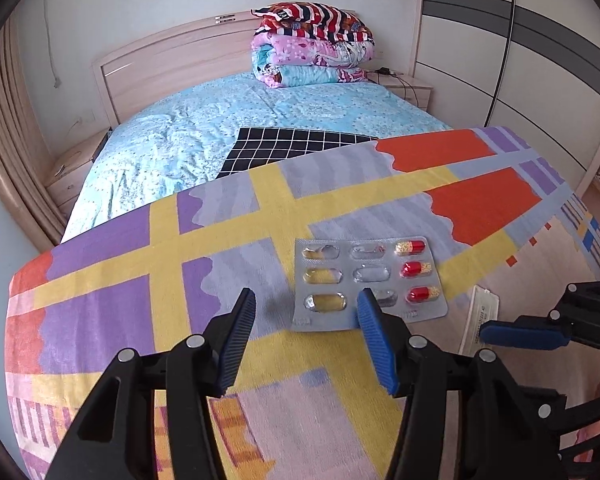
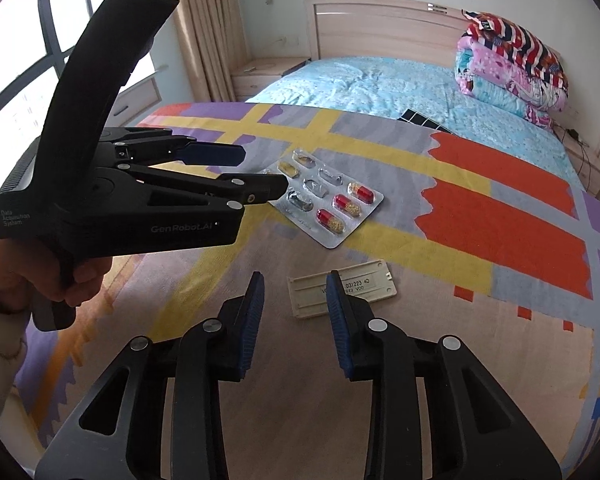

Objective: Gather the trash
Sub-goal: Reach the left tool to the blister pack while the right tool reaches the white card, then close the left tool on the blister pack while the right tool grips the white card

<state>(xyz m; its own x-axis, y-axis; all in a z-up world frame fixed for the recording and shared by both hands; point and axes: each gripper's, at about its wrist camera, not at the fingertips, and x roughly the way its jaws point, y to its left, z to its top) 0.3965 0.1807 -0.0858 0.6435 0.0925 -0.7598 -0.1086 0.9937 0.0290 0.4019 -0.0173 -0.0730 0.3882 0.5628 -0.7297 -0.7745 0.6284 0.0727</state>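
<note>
Nearby, left claw (image 1: 306,300) spread wide, empty, low over the colourful blanket (image 1: 140,264), its right finger at the near edge of the blister pack (image 1: 368,280). Right claw (image 2: 296,284) also spread, empty, over the cream plastic strip (image 2: 342,294), which lies flat just beside the pack. Pack looks light, thin, crinkly foil, flat on soft cloth; best pinched at a free edge or corner, not on the bubbles. Strip looks stiff and light; take it across its narrow width. Farther off, folded quilts (image 1: 312,46) on the bed (image 1: 204,120).

Right tool (image 2: 295,298) gapes beside cream plastic strip (image 2: 352,292) on blanket (image 2: 500,216).
</note>
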